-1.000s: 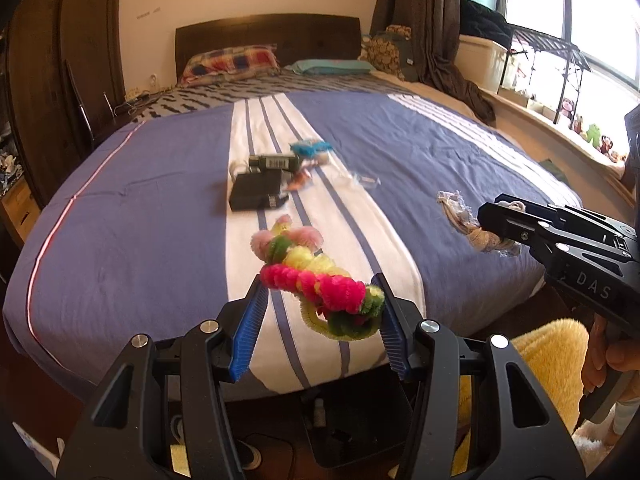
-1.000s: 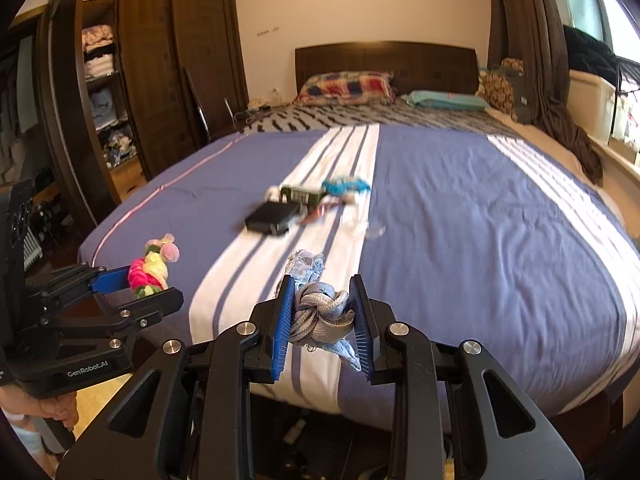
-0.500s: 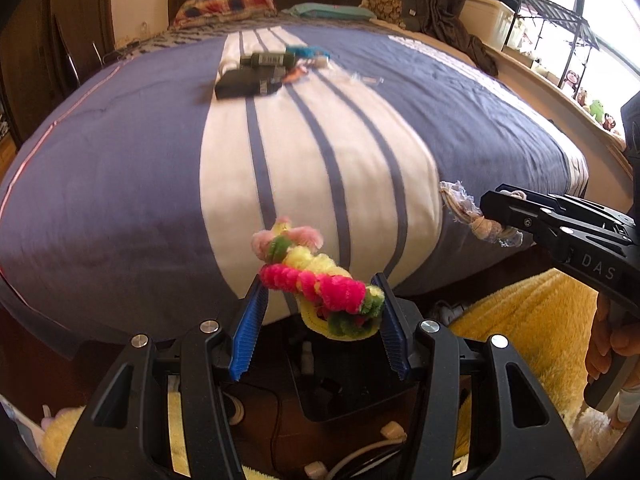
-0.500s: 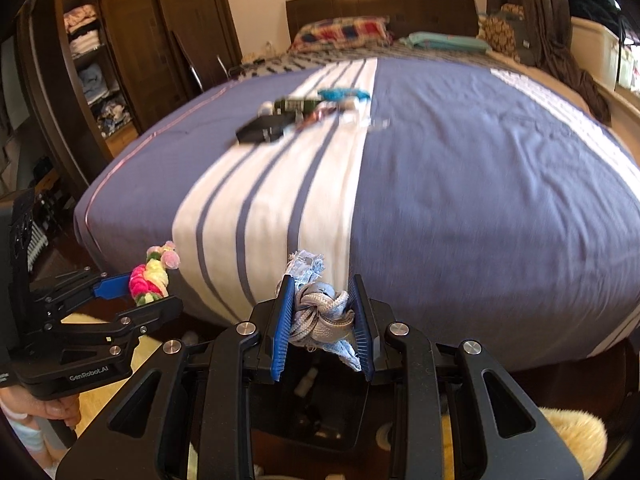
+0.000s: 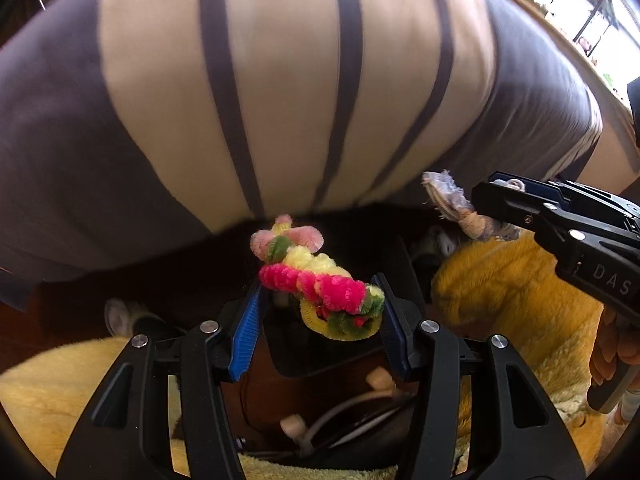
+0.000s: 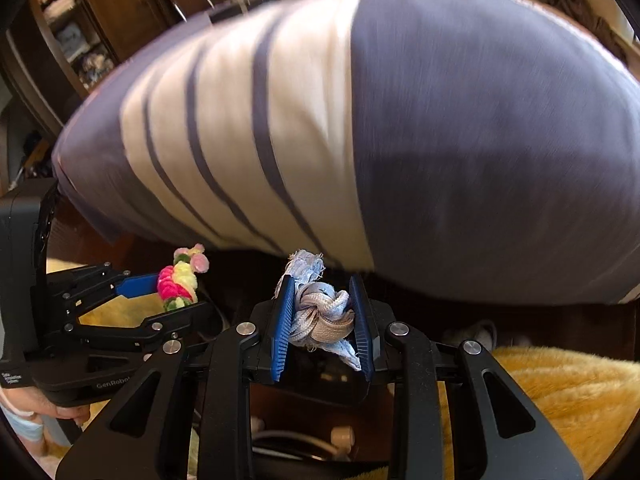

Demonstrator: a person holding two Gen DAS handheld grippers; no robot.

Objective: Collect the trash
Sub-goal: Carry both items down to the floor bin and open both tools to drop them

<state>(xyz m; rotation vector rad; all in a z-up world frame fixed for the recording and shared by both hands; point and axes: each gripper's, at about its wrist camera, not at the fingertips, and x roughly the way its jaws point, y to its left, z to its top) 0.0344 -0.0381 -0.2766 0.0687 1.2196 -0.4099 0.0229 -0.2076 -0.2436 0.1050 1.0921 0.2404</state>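
Note:
My left gripper (image 5: 320, 312) is shut on a fuzzy pink, yellow and green pipe-cleaner bundle (image 5: 316, 284), held below the bed's foot edge; it also shows in the right wrist view (image 6: 180, 280). My right gripper (image 6: 322, 320) is shut on a knotted grey-blue fabric scrap (image 6: 320, 312), which also shows in the left wrist view (image 5: 460, 212) to the right of the left gripper (image 6: 132, 292). Below both grippers lies a dark container (image 5: 320, 356) on the floor, partly hidden by the fingers.
The bed with its blue and white striped cover (image 5: 280, 80) fills the upper part of both views, blurred. Yellow fluffy rugs (image 5: 512, 288) (image 6: 560, 392) lie on the floor on both sides. White cables and plugs (image 5: 296, 424) lie below. A wooden wardrobe (image 6: 80, 20) stands at left.
Both grippers have tilted downward and lowered past the bed's foot edge, still holding their items. The floor, rugs and dark container now fill the lower view; the far bed items have left view.

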